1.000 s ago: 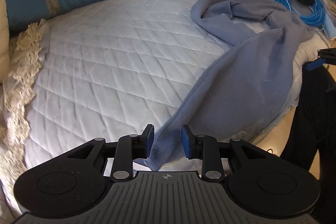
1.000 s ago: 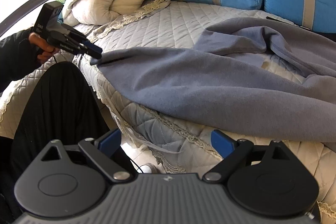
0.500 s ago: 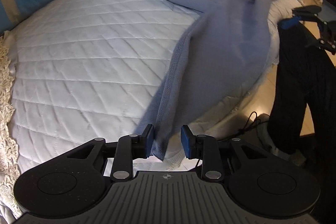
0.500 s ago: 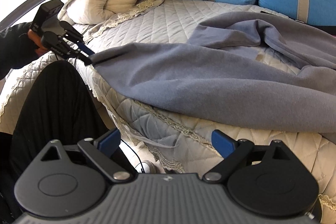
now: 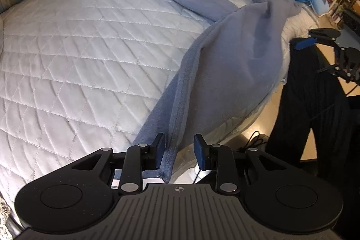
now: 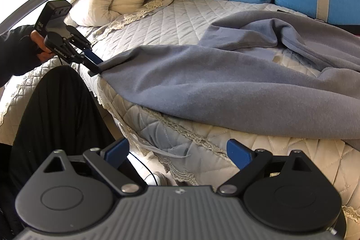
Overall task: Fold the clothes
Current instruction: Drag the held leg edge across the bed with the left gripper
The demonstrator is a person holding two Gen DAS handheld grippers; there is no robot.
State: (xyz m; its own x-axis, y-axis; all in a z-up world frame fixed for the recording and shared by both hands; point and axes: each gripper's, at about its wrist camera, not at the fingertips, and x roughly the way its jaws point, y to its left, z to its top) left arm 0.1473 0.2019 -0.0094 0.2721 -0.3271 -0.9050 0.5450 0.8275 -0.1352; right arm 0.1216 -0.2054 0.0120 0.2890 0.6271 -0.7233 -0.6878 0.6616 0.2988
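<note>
Left gripper (image 5: 179, 151) is seen pinching a corner of the grey-blue garment (image 5: 227, 64) sprawled over the quilted bed (image 5: 74, 55), while right gripper (image 6: 177, 151) is held spread, empty.

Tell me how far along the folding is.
No fold is made yet: the grey-blue fleece garment lies rumpled across the quilted white bed. In hand: its corner sits in the left claw. The right claw is open and empty. All the folding remains.
</note>
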